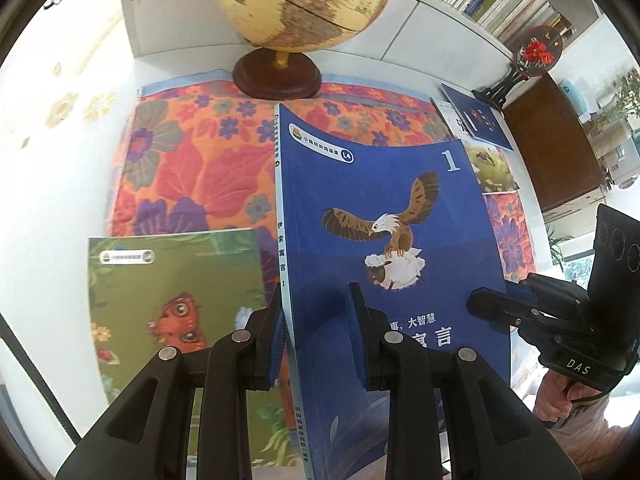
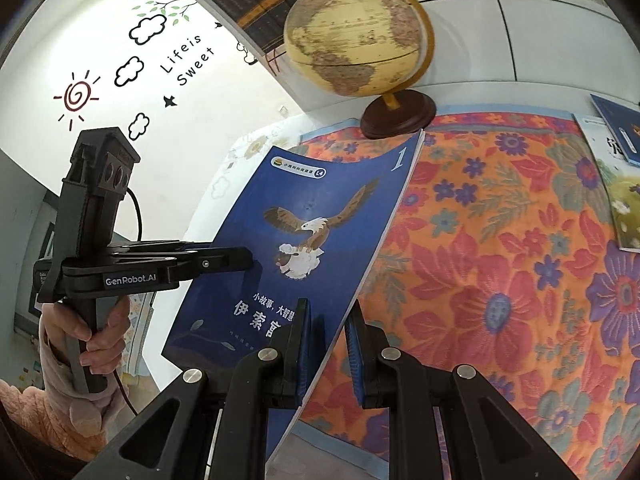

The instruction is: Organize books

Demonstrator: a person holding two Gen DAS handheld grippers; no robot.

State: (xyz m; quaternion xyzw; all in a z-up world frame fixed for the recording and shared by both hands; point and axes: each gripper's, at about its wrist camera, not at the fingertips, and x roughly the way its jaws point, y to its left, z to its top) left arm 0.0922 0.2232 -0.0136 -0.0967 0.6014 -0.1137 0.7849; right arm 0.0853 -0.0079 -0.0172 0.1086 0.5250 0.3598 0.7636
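Blue-covered, with an eagle on its front, the book (image 1: 380, 248) hangs lifted above the flowered cloth (image 1: 192, 168) in front of the globe (image 1: 304, 0). We clench our left tongs (image 1: 316, 340) on its spine edge and our right tongs (image 2: 326, 354) on its open edge. Beside it a green book (image 1: 168, 304) lies flat.

tabletop (image 1: 60, 184): white, with pale flower marks near its left edge.
floral cloth (image 2: 500, 240): orange, red and purple, spread over most of the tabletop.
globe (image 1: 280, 76): stood by its dark round base on the cloth's far edge.
green book (image 1: 172, 300): lay flat, partly on the cloth.
other books (image 1: 478, 128): lay overlapping at the cloth's far right.
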